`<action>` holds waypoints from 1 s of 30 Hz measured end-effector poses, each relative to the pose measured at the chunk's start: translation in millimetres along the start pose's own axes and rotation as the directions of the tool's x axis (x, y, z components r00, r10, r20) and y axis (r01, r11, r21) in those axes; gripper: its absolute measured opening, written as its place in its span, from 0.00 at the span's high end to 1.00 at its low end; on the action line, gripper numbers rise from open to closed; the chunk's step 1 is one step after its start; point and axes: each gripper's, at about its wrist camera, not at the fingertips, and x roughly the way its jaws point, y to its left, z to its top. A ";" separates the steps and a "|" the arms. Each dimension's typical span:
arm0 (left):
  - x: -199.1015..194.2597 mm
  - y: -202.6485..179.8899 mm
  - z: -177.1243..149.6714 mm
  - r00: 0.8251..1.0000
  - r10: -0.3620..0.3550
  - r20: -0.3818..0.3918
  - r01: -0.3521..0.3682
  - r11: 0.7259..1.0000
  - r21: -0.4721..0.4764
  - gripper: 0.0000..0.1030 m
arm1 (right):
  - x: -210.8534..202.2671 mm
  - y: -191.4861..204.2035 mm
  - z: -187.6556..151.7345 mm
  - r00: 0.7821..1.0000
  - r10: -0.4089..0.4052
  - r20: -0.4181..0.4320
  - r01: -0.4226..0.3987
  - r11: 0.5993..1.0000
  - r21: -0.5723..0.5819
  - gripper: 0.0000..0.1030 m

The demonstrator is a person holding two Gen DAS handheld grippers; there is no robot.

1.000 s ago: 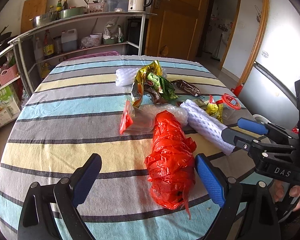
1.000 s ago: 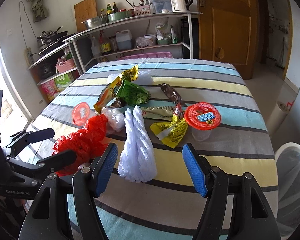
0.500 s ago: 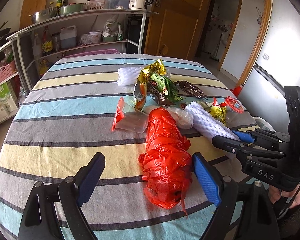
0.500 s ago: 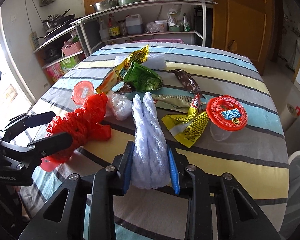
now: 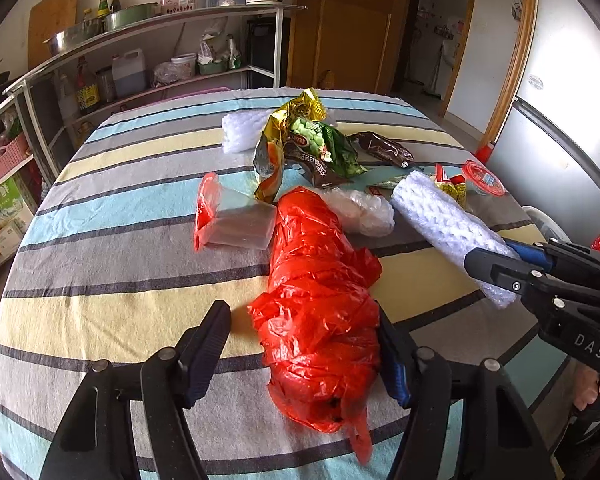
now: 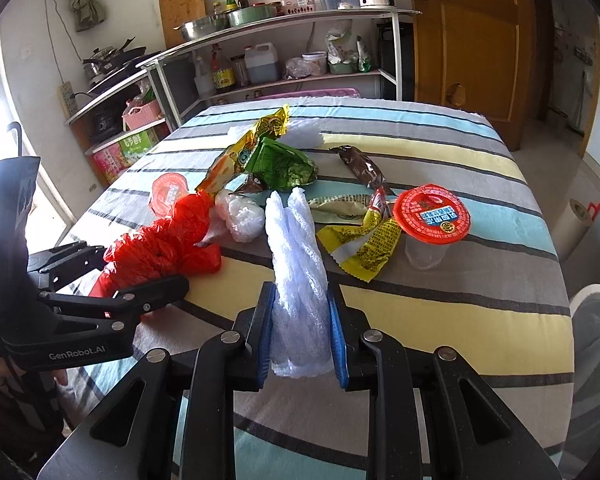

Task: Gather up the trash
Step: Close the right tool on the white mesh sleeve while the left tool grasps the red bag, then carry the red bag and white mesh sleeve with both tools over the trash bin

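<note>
Trash lies on a striped tablecloth (image 5: pixel 112 304). My right gripper (image 6: pixel 302 332) is shut on a white foam net sleeve (image 6: pixel 298 264), which also shows in the left wrist view (image 5: pixel 444 224). My left gripper (image 5: pixel 304 352) is open around the near end of a crumpled red plastic bag (image 5: pixel 320 300); its right finger touches the bag and a gap stays at the left finger. The bag also shows in the right wrist view (image 6: pixel 160 240). Snack wrappers (image 6: pixel 276 164), a clear plastic wad (image 6: pixel 240 216) and a red-lidded cup (image 6: pixel 432 220) lie behind.
A clear cup with a red lid (image 5: pixel 228 220) lies on its side left of the bag. A white bin (image 6: pixel 596 320) stands off the table's right edge. Kitchen shelves (image 6: pixel 268 60) and a wooden door (image 6: pixel 476 40) are behind the table.
My right gripper closed on the foam sleeve. My left gripper moved forward around the red bag and its jaws narrowed.
</note>
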 end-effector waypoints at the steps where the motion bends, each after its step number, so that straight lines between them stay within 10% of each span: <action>1: -0.1 -0.4 -0.1 1.000 0.001 0.000 -0.001 1.000 0.000 0.34 | 0.2 -0.2 -1.0 1.000 0.002 0.000 -0.002 1.000 0.000 0.75; 8: -4.0 -0.3 -0.2 1.000 0.002 0.018 -0.002 1.000 -0.007 0.50 | 1.8 -0.6 -3.4 1.000 0.002 0.001 -0.002 1.000 0.012 0.75; 30: -41.4 -38.5 15.0 0.993 -0.049 0.108 0.041 0.996 0.080 0.51 | -41.1 -17.8 -16.7 0.993 -0.048 0.109 0.037 0.994 0.104 0.76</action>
